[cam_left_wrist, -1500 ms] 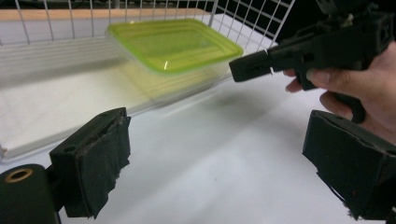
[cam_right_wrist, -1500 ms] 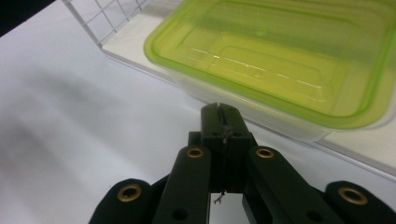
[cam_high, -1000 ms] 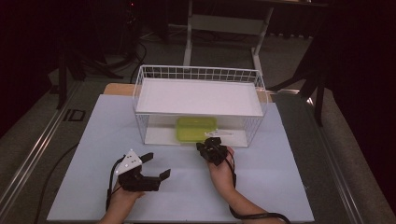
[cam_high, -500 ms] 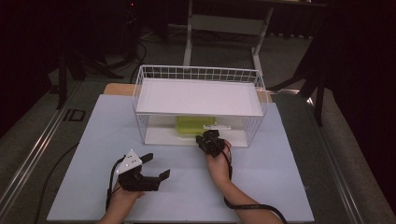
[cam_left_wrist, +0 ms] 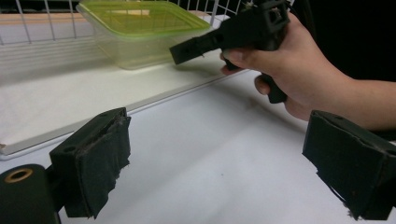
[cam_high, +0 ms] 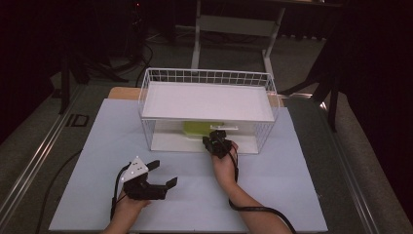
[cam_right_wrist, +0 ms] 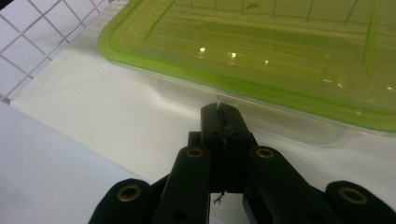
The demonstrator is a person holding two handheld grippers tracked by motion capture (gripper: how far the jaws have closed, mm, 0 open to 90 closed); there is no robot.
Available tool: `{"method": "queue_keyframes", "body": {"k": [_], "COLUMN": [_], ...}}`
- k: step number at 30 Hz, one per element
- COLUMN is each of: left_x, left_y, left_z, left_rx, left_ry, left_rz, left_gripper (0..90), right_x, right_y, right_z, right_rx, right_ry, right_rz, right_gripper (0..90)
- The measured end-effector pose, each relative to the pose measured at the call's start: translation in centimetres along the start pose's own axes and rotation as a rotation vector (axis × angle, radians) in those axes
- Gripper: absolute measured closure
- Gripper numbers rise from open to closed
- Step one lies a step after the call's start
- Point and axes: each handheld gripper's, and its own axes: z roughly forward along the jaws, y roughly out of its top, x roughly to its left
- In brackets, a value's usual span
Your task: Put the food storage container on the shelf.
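We could make out little of the green-lidded box (cam_high: 200, 127) from the high view: it sat on the lower floor of the wire basket (cam_high: 207, 77), under the white shelf (cam_high: 207, 101) that hid most of it, and only a strip of lid showed just ahead of the right gripper (cam_high: 217, 141). In the right gripper view the box (cam_right_wrist: 280, 56) ran off the top and right edges, so we could not see its far side. Through the clear wall below the lid we could not tell whether anything lay inside.

Our right gripper (cam_right_wrist: 220, 114) had its jaws pressed together with nothing between them, the tip just at the near wall of the box, below the lid's rim; whether it touched we could not say. To its left lay bare white basket floor up to the wire side. In the left gripper view the right gripper (cam_left_wrist: 224, 35) pointed at the box's (cam_left_wrist: 144, 28) near corner.

Our left gripper (cam_high: 155, 176) rested with jaws wide apart and empty, well back from the basket, with open table (cam_high: 292, 185) ahead of it and to its sides.
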Motion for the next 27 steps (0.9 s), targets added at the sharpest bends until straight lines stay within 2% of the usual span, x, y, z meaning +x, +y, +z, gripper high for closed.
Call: {"method": "queue_keyframes", "body": {"k": [1, 7, 10, 12, 13, 15, 20, 23, 25, 27], "left_x": [-0.1, -0.1, -0.1, -0.2, -0.2, -0.2, -0.4, -0.7, -0.8, -0.9], "left_y": [0.0, 0.0, 0.1, 0.1, 0.1, 0.1, 0.1, 0.3, 0.4, 0.5], "left_z": [0.0, 0.0, 0.0, 0.0, 0.0, 0.1, 0.2, 0.2, 0.2, 0.1], "left_rx": [0.005, 0.002, 0.002, 0.002, 0.001, 0.002, 0.005, 0.001, -0.002, -0.008], "left_ry": [-0.002, -0.005, -0.005, -0.006, -0.006, -0.006, -0.012, -0.016, -0.023, -0.031], "left_rz": [0.002, 0.001, 0.003, 0.003, 0.005, 0.005, -0.002, 0.001, 0.0, -0.005], "left_gripper": [8.4, 8.4, 8.4, 8.4, 8.4, 8.4, 8.4, 8.4, 8.4, 8.4], "right_x": [-0.2, -0.1, 0.1, 0.3, 0.3, 0.3, 0.8, 0.9, 1.0, 1.0], "right_y": [0.1, 0.1, 0.0, 0.0, -0.1, -0.2, -0.8, -1.2, -1.4, -1.5], "right_z": [0.1, 0.3, 0.0, -0.1, -0.4, -0.6, -2.0, -2.9, -3.6, -4.3], "right_rx": [-0.008, 0.001, 0.01, 0.006, -0.009, -0.014, -0.011, -0.017, -0.024, -0.022], "right_ry": [-0.006, 0.005, -0.002, 0.011, 0.012, 0.013, 0.057, 0.071, 0.081, 0.102], "right_rz": [-0.017, -0.011, -0.022, -0.026, -0.055, -0.059, -0.052, -0.069, -0.072, -0.07], "right_gripper": [90.0, 89.9, 88.9, 88.6, 87.3, 87.2, 86.1, 83.9, 81.4, 75.1]}}
